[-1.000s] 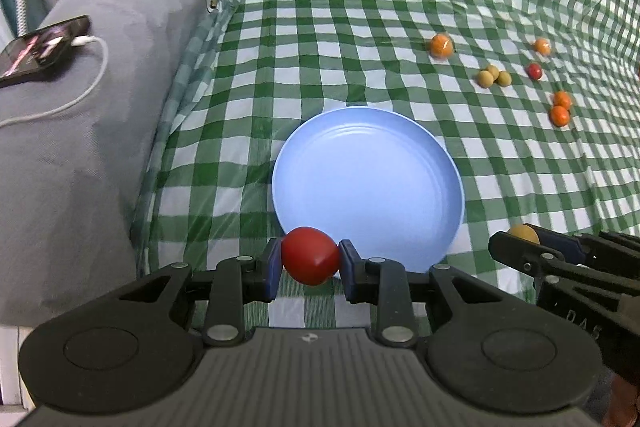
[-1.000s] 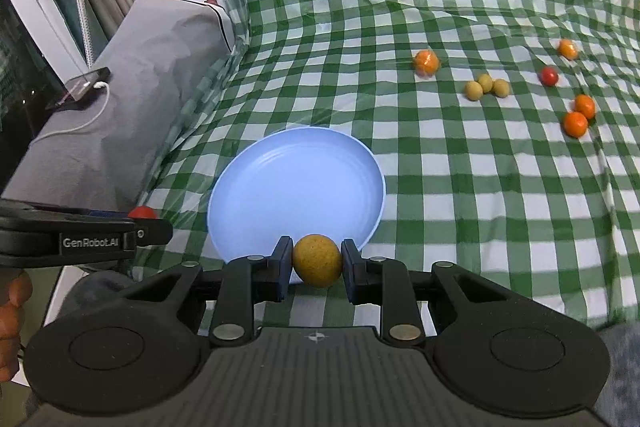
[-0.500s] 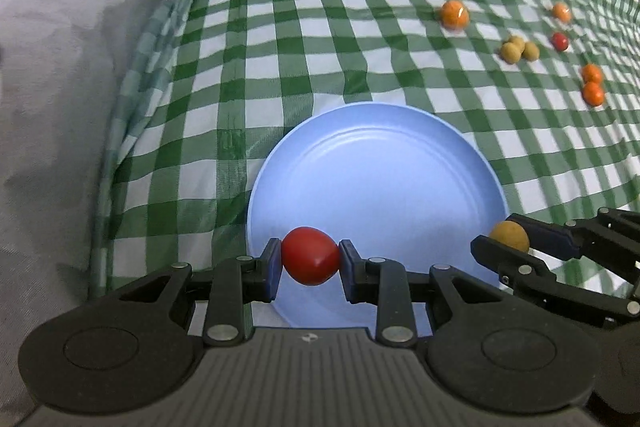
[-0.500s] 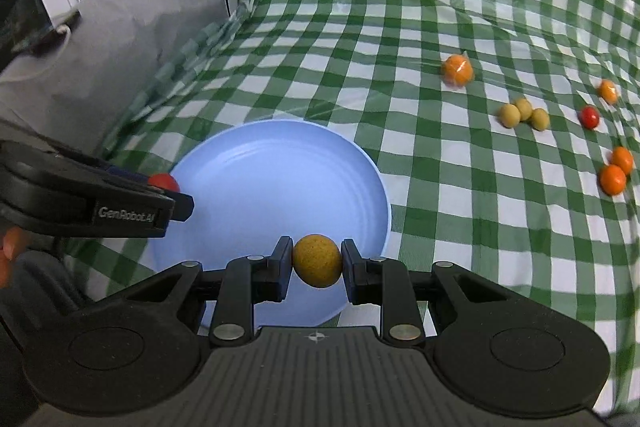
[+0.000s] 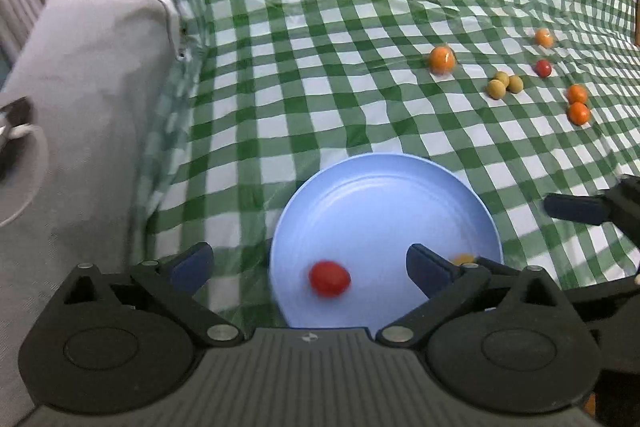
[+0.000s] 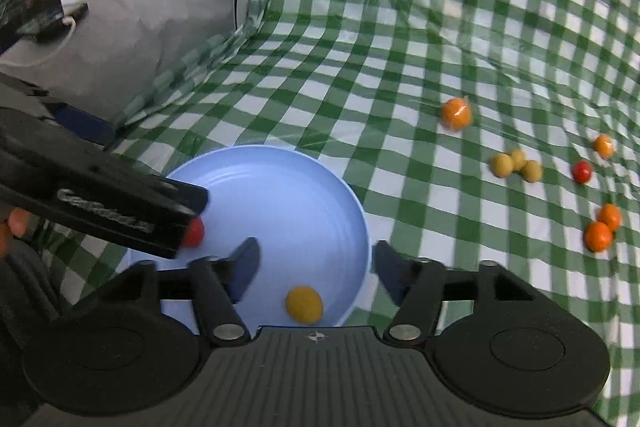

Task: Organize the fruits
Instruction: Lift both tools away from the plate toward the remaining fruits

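A light blue plate (image 5: 384,199) (image 6: 280,195) lies on the green checked cloth. My left gripper (image 5: 308,267) hangs over its near edge with jaws opening wide; a red tomato (image 5: 329,277) (image 6: 194,231) sits free on the plate between them, touching neither pad. My right gripper (image 6: 314,267) is over the plate's right side, jaws opening; a yellow fruit (image 6: 304,303) (image 5: 462,259) lies loose on the plate below it. In the left wrist view only one right fingertip (image 5: 574,209) shows clearly.
Several small fruits lie on the cloth at the far right: an orange one (image 5: 442,59), a yellow cluster (image 5: 504,85), a red one (image 5: 543,68), two orange ones (image 5: 578,105). A grey cushion (image 5: 80,99) borders the cloth on the left.
Both grippers went from shut on their fruit to open. The red tomato and the yellow fruit dropped onto the blue plate. Both grippers moved lower over the plate.
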The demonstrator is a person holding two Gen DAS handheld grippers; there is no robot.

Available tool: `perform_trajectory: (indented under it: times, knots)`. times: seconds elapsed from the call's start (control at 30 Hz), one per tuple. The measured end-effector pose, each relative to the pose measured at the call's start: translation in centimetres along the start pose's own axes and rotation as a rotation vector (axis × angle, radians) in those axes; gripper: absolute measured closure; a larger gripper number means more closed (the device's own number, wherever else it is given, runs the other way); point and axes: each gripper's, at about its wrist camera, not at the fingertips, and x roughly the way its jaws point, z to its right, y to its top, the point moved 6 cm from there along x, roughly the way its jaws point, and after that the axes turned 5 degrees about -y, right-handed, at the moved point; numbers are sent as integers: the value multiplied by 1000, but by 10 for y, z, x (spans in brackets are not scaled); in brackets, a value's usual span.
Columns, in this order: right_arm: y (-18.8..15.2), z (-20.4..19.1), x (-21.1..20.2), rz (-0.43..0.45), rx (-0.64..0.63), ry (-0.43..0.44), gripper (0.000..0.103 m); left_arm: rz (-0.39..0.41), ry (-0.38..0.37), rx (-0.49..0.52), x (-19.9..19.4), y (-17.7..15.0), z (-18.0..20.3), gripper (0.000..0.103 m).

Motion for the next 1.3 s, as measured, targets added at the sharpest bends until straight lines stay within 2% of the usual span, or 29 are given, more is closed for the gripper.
perform_trajectory:
  times: [0.07, 0.27, 0.43, 0.67, 0.97, 1.3]
  knots:
    - [-8, -2, -18, -17, 30, 7, 17, -7, 5, -22, -17, -10, -2, 1]
    - [-33, -19, -71, -54, 101, 50, 9, -23, 19, -112, -67, -46, -5, 1]
    - [-42, -30, -112, 2, 127, 37, 6, 7, 36, -152, -104, -65, -5, 1]
    - [-44, -32, -146, 98, 126, 1, 4, 69, 55, -137, -145, -77, 2, 1]
    - [-45, -39, -185, 193, 120, -30, 3, 132, 51, -134, -178, -78, 12, 1]
    - [-50, -45, -200, 221, 106, -24, 1, 157, 62, -135, -193, -86, 16, 1]
